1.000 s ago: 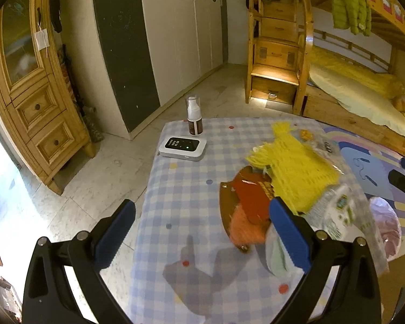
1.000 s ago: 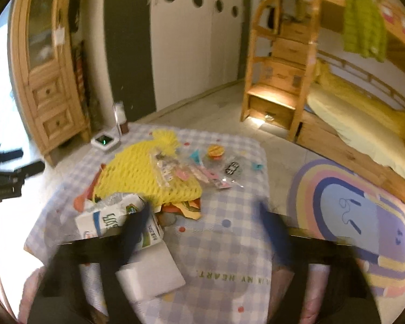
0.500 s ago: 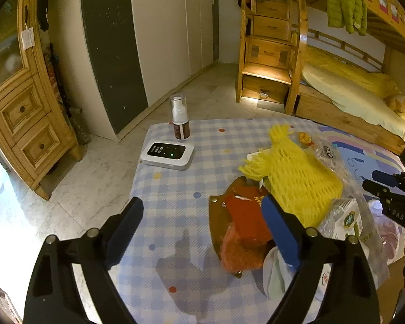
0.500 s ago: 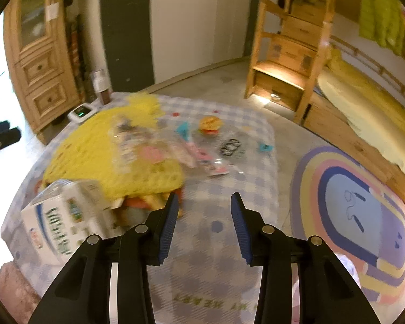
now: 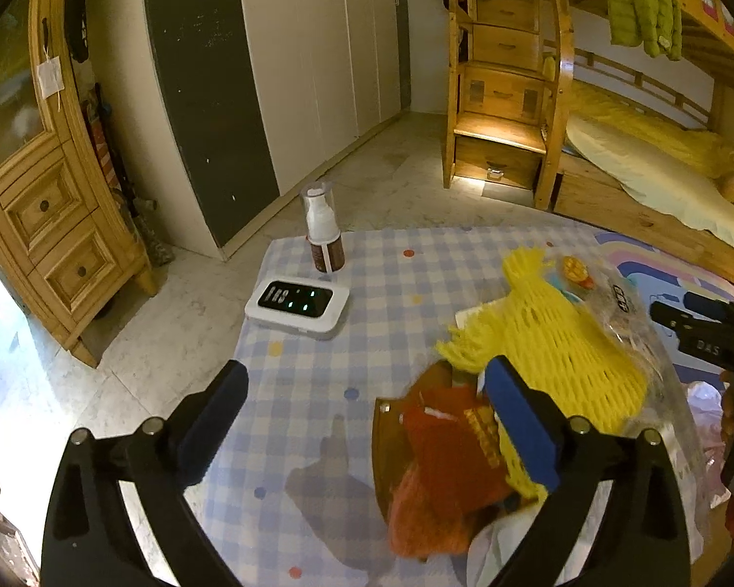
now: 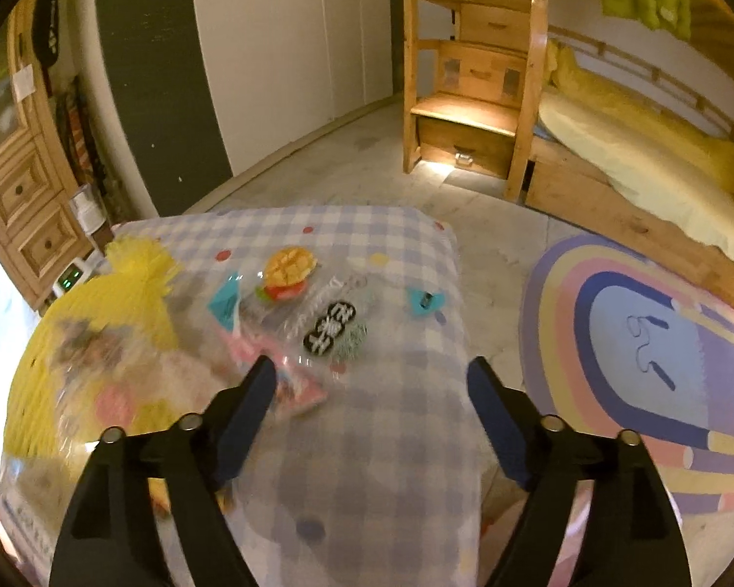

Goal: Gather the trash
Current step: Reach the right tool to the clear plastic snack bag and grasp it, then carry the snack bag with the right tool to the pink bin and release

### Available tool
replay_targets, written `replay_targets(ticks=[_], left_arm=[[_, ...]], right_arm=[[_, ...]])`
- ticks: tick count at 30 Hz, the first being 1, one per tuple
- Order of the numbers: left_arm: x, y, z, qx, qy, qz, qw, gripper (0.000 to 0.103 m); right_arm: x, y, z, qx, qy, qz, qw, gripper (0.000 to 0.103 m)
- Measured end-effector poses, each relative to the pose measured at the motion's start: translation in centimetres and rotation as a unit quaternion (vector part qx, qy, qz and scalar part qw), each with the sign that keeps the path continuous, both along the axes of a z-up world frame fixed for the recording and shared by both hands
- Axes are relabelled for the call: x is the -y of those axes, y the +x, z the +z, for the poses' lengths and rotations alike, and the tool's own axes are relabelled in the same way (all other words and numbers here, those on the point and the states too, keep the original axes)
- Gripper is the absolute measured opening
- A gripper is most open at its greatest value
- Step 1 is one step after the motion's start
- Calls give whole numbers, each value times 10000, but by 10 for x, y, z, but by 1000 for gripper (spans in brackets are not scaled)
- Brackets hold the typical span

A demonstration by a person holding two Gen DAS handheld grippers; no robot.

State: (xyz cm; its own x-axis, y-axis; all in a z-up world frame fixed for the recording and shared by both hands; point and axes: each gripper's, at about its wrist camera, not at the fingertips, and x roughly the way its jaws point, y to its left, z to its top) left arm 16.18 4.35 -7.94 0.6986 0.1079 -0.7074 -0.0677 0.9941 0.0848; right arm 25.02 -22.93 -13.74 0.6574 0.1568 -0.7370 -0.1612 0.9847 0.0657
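Trash lies on a checked tablecloth (image 5: 347,357): a yellow foam net (image 5: 558,347), an orange net (image 5: 430,508) on a red and brown wrapper (image 5: 445,440), and clear snack wrappers (image 6: 313,313). My left gripper (image 5: 367,420) is open and empty above the cloth, its right finger over the red wrapper and yellow net. My right gripper (image 6: 372,416) is open and empty, low over the cloth just right of the clear wrappers and the yellow net (image 6: 98,323). A small teal scrap (image 6: 423,301) lies near the cloth's far right edge.
A white device with green lights (image 5: 298,303) and a brown spray bottle (image 5: 324,235) stand at the table's far left corner. A wooden cabinet (image 5: 39,186) is on the left, a bunk bed (image 5: 611,156) and a rainbow rug (image 6: 646,342) on the right.
The right gripper has moved forward and down over the cloth toward the clear wrappers and its jaws have opened wider. The left gripper has drifted back a little and stays open.
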Motion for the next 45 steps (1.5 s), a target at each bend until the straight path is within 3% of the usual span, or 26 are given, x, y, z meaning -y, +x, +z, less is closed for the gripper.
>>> replay_targets(ticks=[5, 8, 9, 11, 13, 15, 18, 26, 31, 41, 45], left_arm=[[5, 14, -3, -24, 16, -14, 10000, 95], [4, 16, -7, -72, 36, -18, 10000, 95], [3, 18, -9, -95, 47, -19, 9999, 95], [2, 18, -11, -126, 63, -9, 9999, 95], [1, 18, -14, -160, 43, -8, 9999, 95], [1, 15, -15, -183, 25, -8, 9998, 95], [0, 10, -13, -189, 7, -32, 9998, 95], [8, -16, 17, 96, -121, -140, 9998, 95], [15, -39, 29, 205, -157, -298, 9992, 95], [44, -60, 31, 177, -472, -804, 9955, 95], [69, -46, 29, 77, -597, -1157, 9915, 75]], right_arm=[[-5, 37, -21, -412, 211, -47, 9989, 82], [-4, 54, -39, -853, 402, -20, 9955, 88], [-5, 54, -38, -782, 397, 5, 9961, 88], [-9, 53, -36, -705, 272, -47, 9971, 74], [-9, 47, -31, -502, 108, -100, 9986, 30], [-8, 46, -27, -497, 313, -47, 9983, 5], [-8, 33, -15, -233, 454, 73, 9987, 0], [3, -17, 52, 491, 974, 276, 9937, 0], [-3, -67, 66, 893, 432, 226, 9948, 0], [10, -158, 99, 1317, 141, 70, 9912, 0], [9, -181, 95, 1359, -118, 21, 9907, 0]])
